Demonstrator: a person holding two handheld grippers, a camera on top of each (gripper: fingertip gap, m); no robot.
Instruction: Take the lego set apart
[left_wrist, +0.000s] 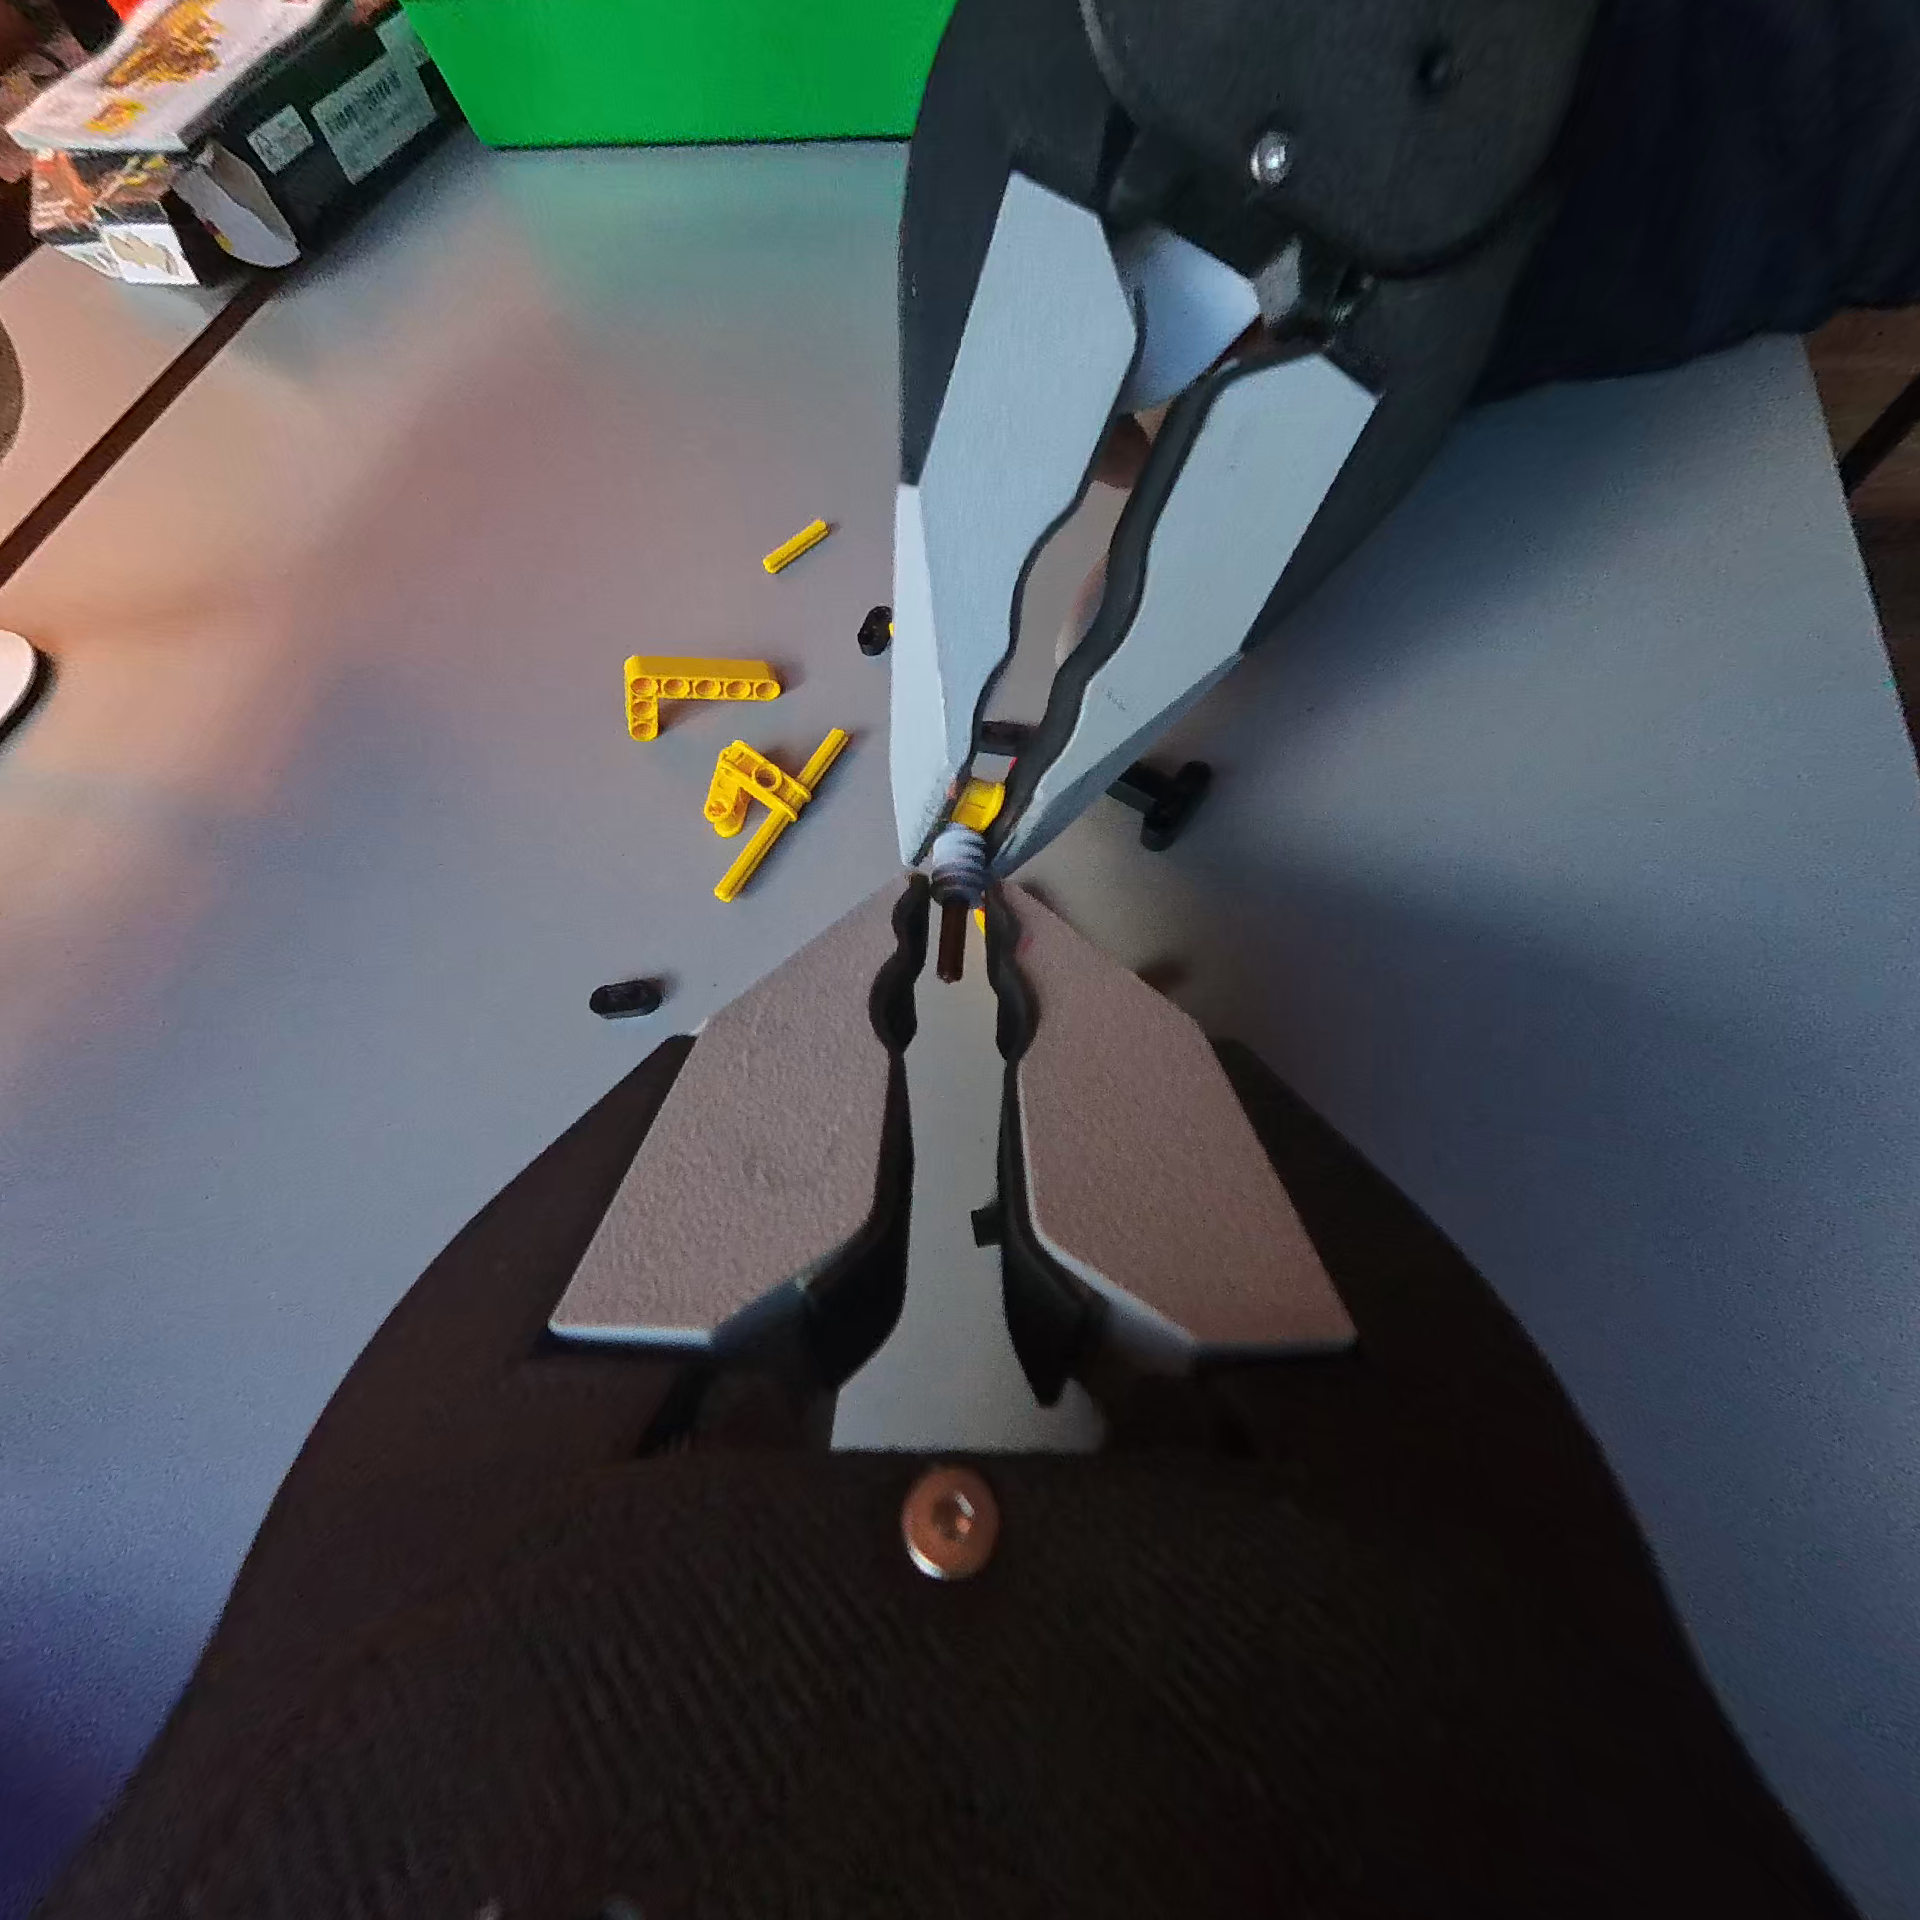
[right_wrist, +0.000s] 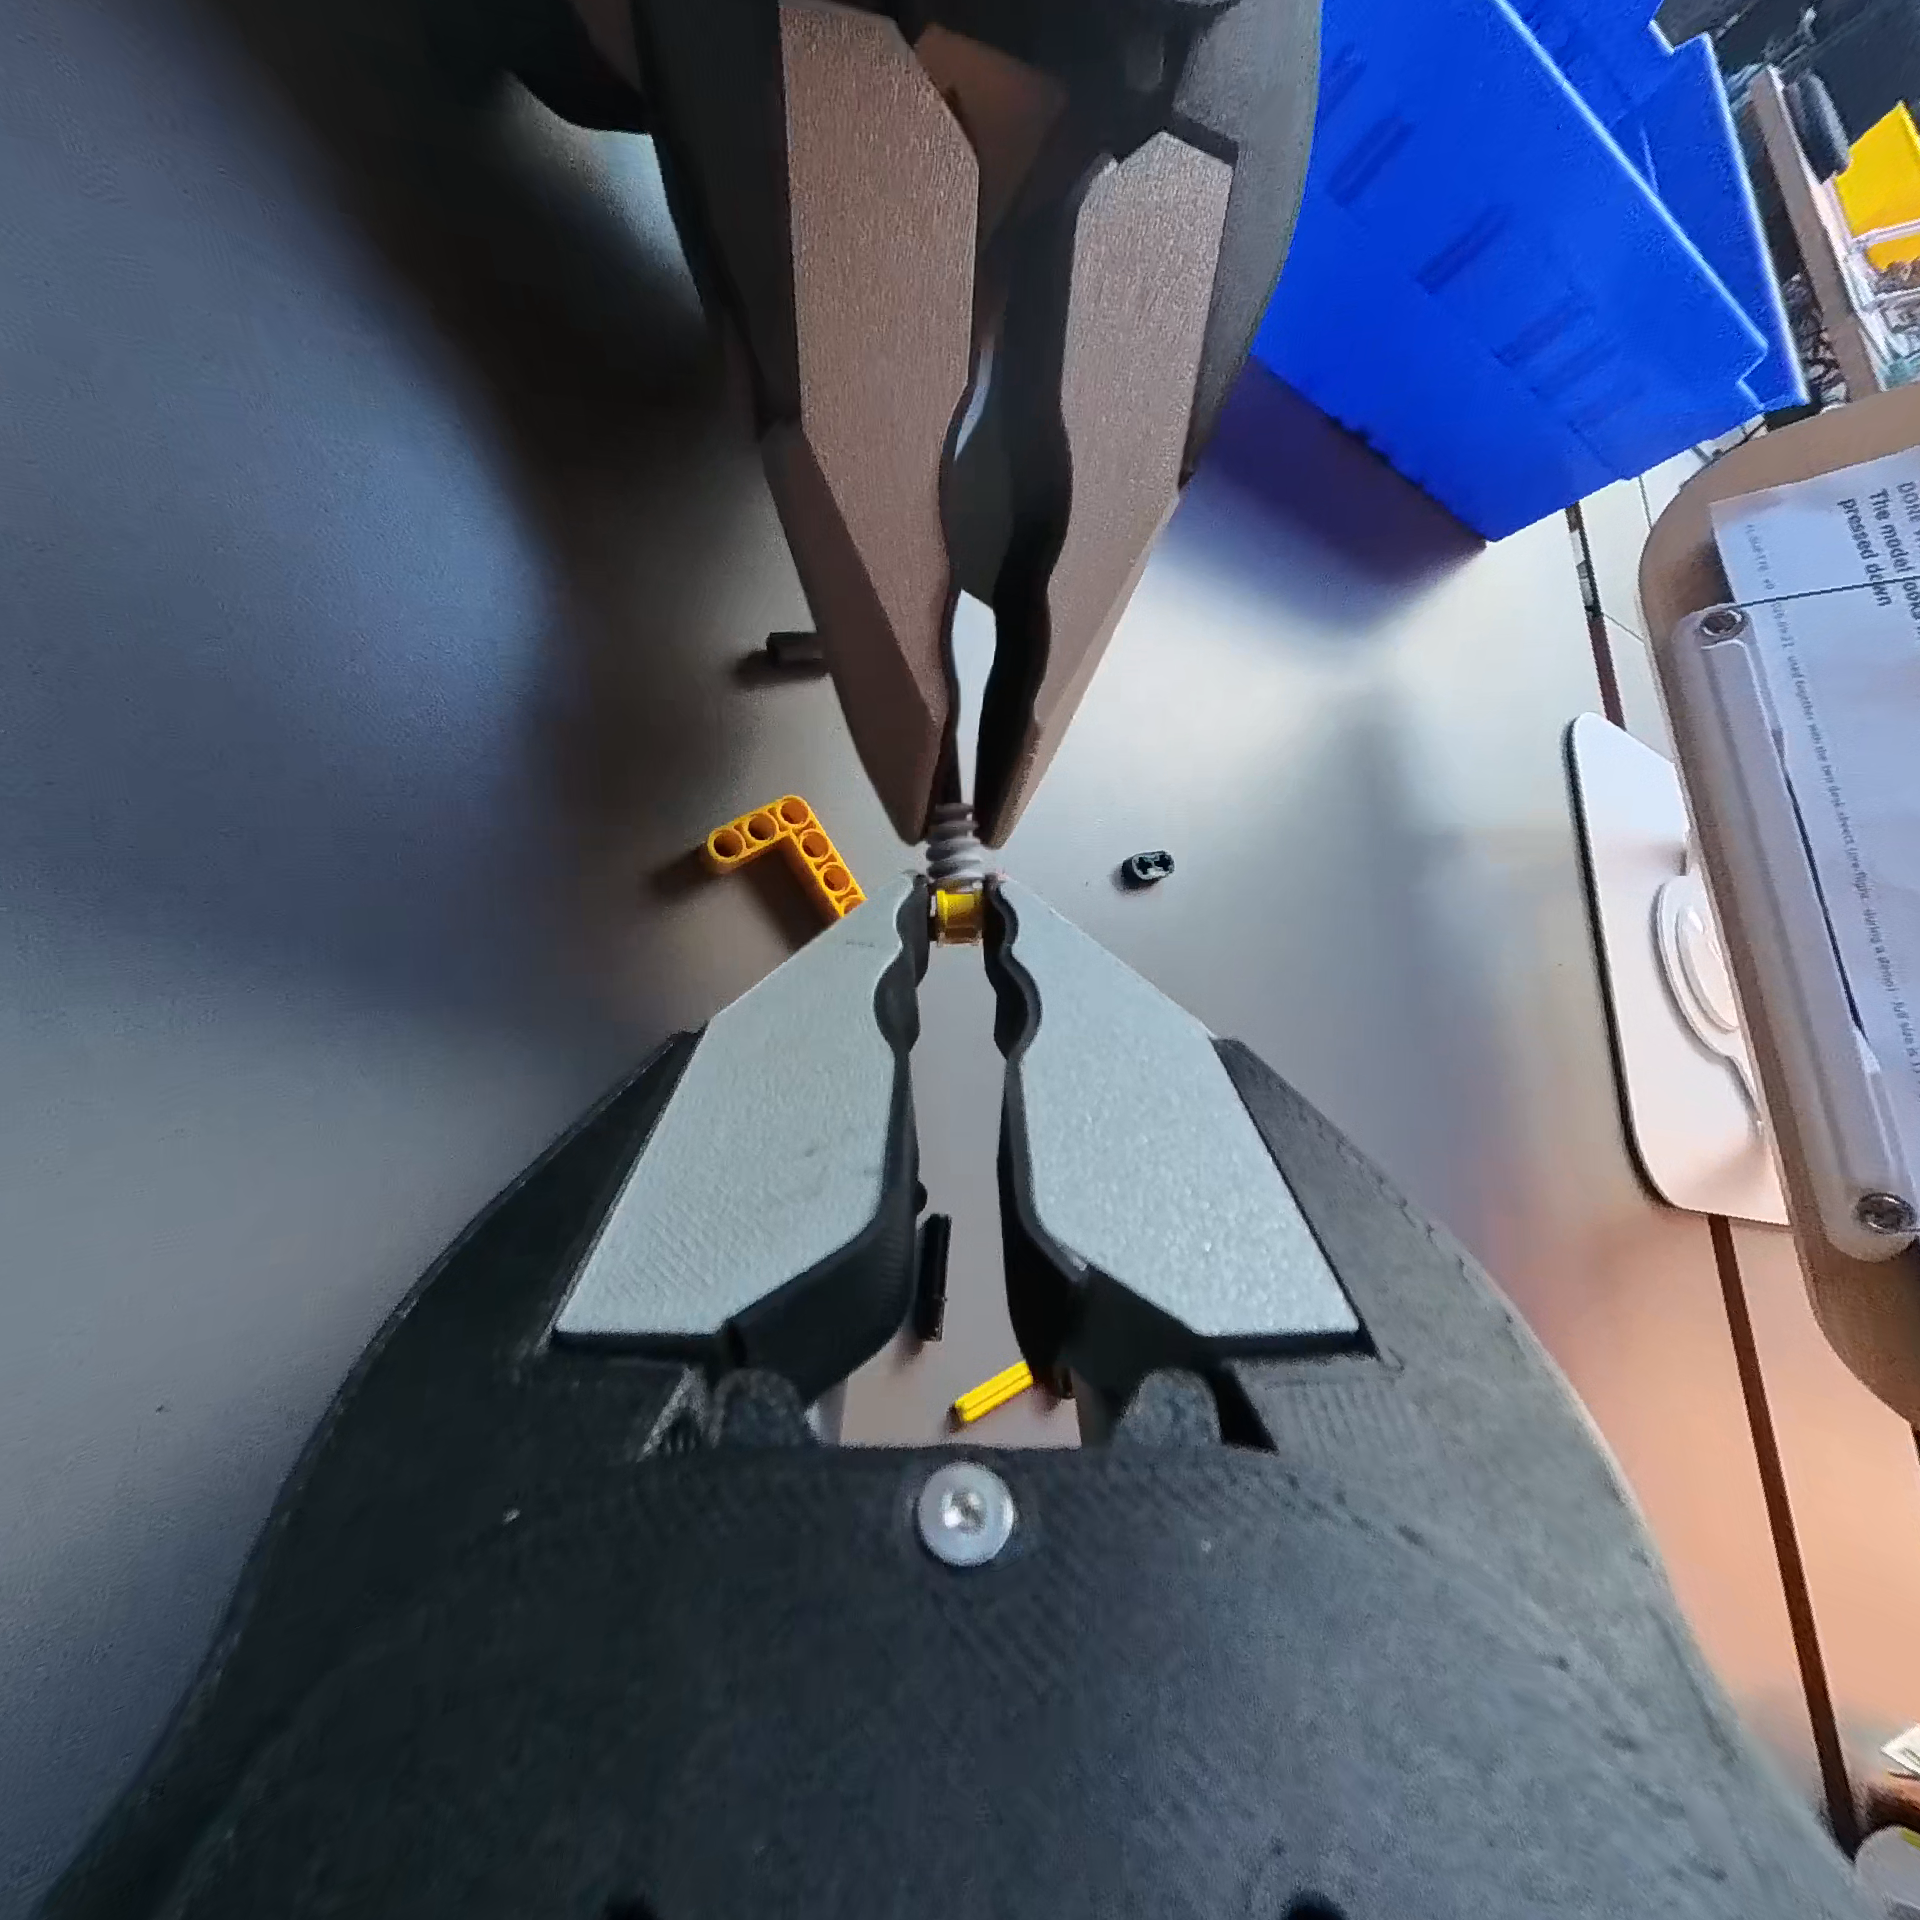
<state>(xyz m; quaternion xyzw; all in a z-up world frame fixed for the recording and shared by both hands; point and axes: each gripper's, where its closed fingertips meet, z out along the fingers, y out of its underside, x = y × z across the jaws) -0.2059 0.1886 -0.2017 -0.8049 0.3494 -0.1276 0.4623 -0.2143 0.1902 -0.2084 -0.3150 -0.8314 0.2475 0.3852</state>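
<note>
Left wrist view first: the left gripper (left_wrist: 954, 896) is pinched tight on a small lego piece (left_wrist: 958, 871), a ribbed grey screw-shaped part on a dark rod, held above the middle of the grey desk (left_wrist: 416, 520). Coming in from the far side, the right gripper (left_wrist: 961, 831) clamps the same piece at its yellow end, tips nearly touching the left one's. Loose on the desk just left of them lie a yellow L-shaped bar (left_wrist: 691, 691), a yellow rod with a connector (left_wrist: 774, 810), a short yellow stick (left_wrist: 795, 545) and a black link (left_wrist: 625, 997). Near the far edge stands a green bin (left_wrist: 675, 73), contents hidden; a printed cardboard box (left_wrist: 177, 145) sits in the far left corner.

Right wrist view now: the right gripper (right_wrist: 956, 902) squeezes the yellow sleeve of the lego piece (right_wrist: 954, 878), the left gripper (right_wrist: 951, 821) biting its grey ribbed end from opposite. The yellow L-shaped bar (right_wrist: 790, 852) lies just left, a black pin (right_wrist: 1146, 868) to the right. Blue bins (right_wrist: 1507, 260) sit stacked toward the far right edge, insides not visible.
</note>
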